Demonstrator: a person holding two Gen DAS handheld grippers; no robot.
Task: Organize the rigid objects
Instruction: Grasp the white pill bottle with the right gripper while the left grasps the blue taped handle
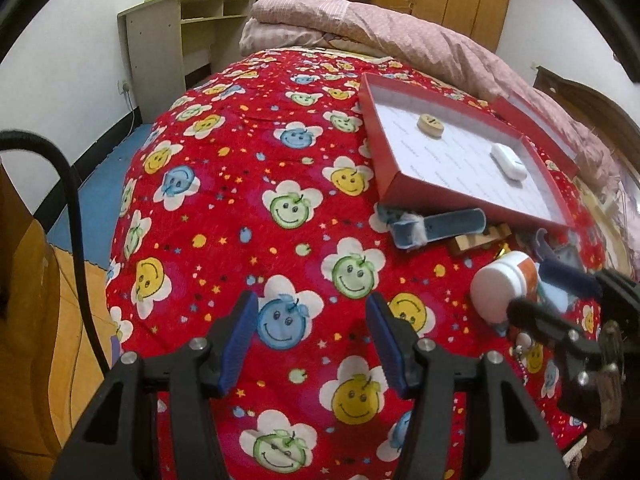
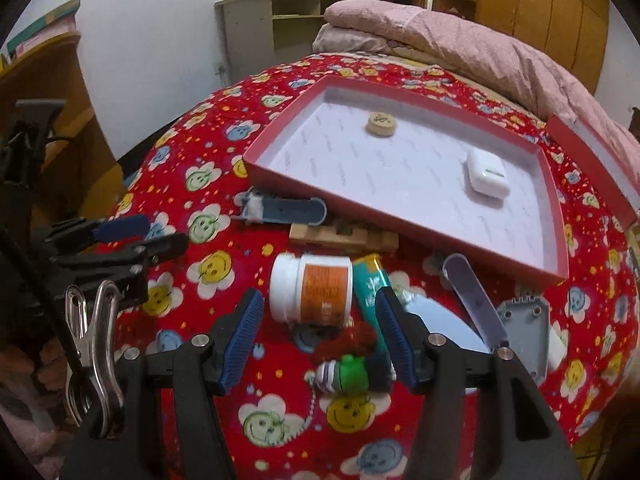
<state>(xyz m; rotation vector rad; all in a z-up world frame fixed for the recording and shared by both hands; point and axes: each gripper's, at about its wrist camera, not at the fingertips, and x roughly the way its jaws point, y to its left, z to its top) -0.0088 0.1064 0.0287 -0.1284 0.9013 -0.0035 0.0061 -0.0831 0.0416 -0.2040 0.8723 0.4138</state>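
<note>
Blue-padded jaws of the right gripper stand open and empty over the white pill bottle, crowded by a teal tube and fuzzy keychain, which a careless close could snag short of the red tray; the left gripper gapes empty.

Black claw, blue ribbed pads, silver screws

White bottle between spread fingers, apparently untouched
</note>
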